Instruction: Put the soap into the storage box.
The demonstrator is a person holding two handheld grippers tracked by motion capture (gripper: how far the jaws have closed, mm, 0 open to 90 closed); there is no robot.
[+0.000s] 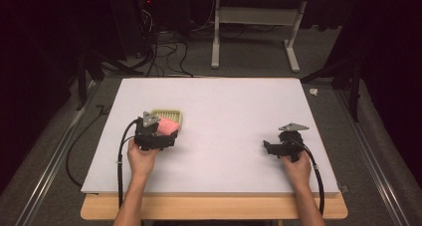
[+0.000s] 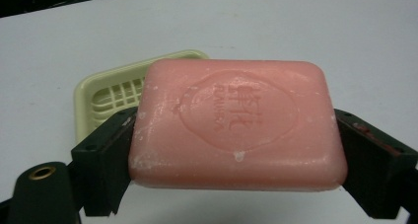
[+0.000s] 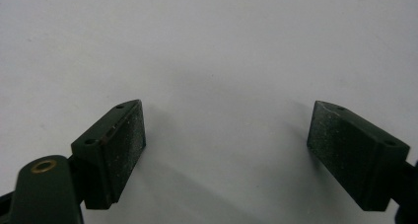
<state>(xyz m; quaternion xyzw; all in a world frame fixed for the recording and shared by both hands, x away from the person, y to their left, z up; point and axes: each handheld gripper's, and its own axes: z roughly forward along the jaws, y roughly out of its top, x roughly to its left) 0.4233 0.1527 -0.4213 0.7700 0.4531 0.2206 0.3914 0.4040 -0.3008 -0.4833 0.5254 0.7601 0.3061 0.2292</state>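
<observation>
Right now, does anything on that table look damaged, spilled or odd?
Only slightly: the pink soap bar, clamped in the left gripper, has whitish scuffs and flecks along its edges. The yellow soap dish behind it sits flat, and nothing is spilled.

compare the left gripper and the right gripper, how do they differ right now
The left gripper is shut on the pink soap bar, while the right gripper is open with nothing between its jaws. The left gripper sits beside the pale yellow soap dish; the right gripper hovers over bare white table, far from the dish. Both are black two-jaw tools, each held in a hand.
</observation>
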